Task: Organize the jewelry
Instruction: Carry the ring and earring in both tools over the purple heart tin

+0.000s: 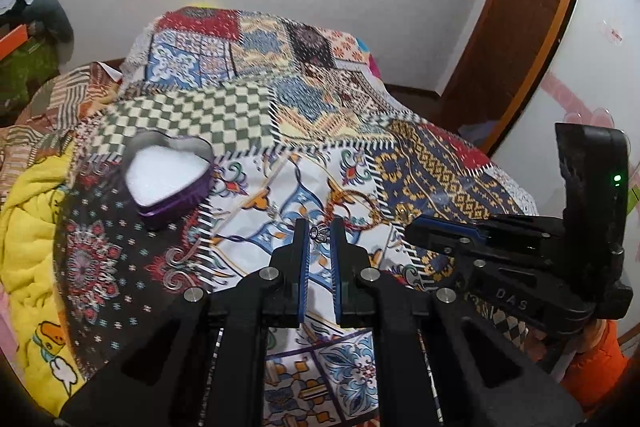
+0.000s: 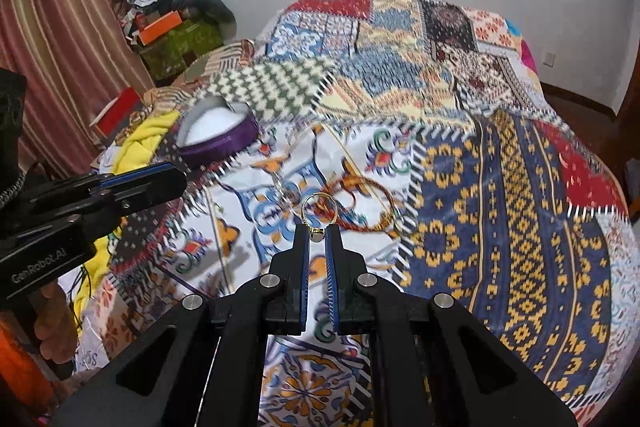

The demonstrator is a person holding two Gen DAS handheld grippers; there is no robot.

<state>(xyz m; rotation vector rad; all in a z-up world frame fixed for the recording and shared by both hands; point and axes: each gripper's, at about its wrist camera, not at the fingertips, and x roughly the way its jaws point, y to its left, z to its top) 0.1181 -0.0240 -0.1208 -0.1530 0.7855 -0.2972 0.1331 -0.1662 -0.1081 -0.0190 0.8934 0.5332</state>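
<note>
Right gripper [image 2: 318, 231] pinching gold ring [image 2: 319, 207] by its setting, above the bedspread [image 2: 500, 187]. Left gripper [image 1: 320, 231] narrow on small silver ring [image 1: 320, 231]. Risk: thin hold slips, ring lost in busy pattern (heart tin [image 1: 170, 179] well apart).

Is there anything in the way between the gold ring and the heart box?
Nothing visible blocks it. The right gripper holds the gold ring above the patchwork quilt. The heart box sits open, up and to the left, with only flat quilt between. The left gripper hovers near that path.
</note>
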